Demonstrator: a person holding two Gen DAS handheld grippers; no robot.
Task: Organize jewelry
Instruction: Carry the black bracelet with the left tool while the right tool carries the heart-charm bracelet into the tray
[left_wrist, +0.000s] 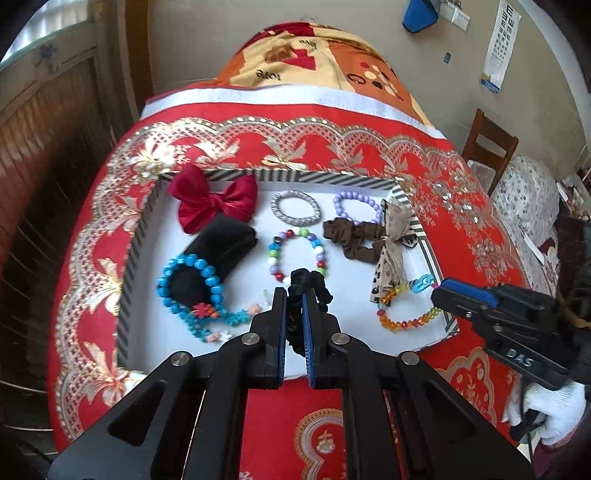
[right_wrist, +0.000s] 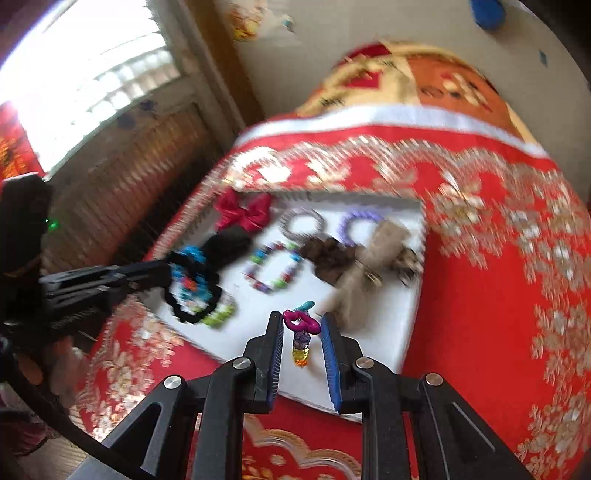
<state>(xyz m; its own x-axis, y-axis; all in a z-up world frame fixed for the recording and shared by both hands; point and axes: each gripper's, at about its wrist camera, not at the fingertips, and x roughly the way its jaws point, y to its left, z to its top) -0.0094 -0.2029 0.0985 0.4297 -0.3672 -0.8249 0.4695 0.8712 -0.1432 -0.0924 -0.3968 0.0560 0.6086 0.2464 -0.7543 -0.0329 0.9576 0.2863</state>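
While the left gripper pinches a crinkled black scrunchie at six o'clock over the white tray, the right gripper, narrowly parted, holds a glossy magenta charm on a string of clear faceted beads. Round beaded bracelets and a satin red bow lie inside the striped-rimmed tray.

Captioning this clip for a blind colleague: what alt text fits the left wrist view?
The left gripper is shut on a black scrunchie above a white tray of bead bracelets, bows and scrunchies on a red patterned cloth. The right gripper reaches in from the right.
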